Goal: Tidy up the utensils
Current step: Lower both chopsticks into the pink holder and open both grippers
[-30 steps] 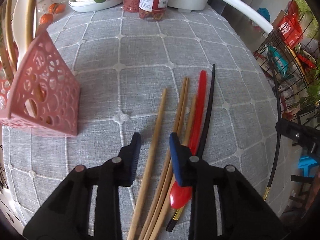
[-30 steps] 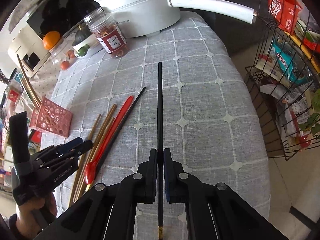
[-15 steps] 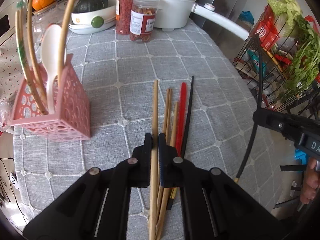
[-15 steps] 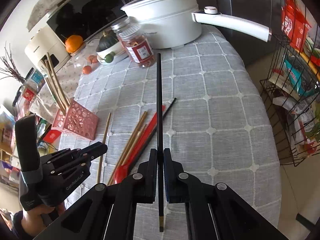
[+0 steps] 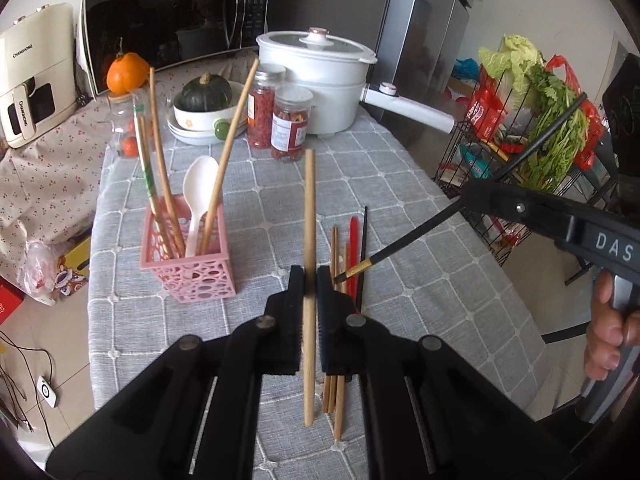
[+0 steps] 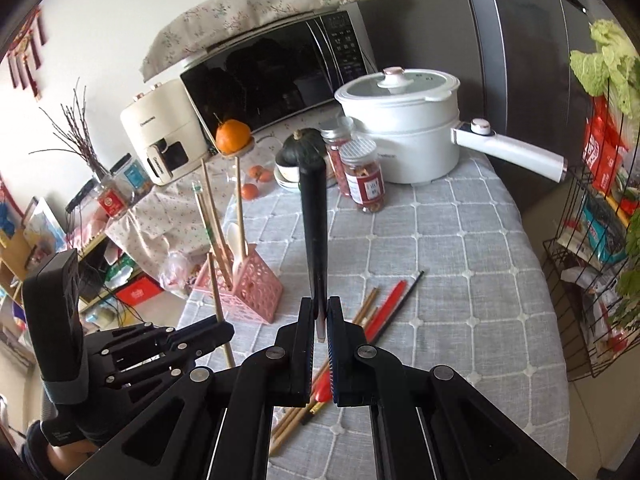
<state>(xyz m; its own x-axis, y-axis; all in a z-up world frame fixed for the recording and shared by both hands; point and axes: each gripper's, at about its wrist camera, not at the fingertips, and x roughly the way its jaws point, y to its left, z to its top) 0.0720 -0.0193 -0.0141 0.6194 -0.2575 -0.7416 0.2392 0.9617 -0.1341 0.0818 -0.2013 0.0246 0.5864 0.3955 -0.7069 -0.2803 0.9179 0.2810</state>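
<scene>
My left gripper [image 5: 310,276] is shut on a wooden chopstick [image 5: 309,216] and holds it above the table. My right gripper [image 6: 319,308] is shut on a black chopstick [image 6: 314,216], lifted and pointing away from the camera; it also shows in the left wrist view [image 5: 460,208]. A pink holder [image 5: 188,252] stands on the table's left side with wooden chopsticks and a white spoon [image 5: 198,196] in it. Wooden chopsticks [image 5: 334,248], a red utensil [image 5: 353,240] and a black chopstick [image 5: 363,240] lie on the grey cloth right of the holder.
At the back of the table stand a white pot [image 5: 320,80] with a long handle, two jars [image 5: 290,120], and a bowl with a dark squash [image 5: 204,92]. A wire rack [image 5: 520,128] with vegetables stands off the right edge. A microwave [image 5: 172,16] is behind.
My left gripper closed on a wooden chopstick and lifted it off the table. My right gripper rose and tilted up with the black chopstick. Both views now look higher over the table.
</scene>
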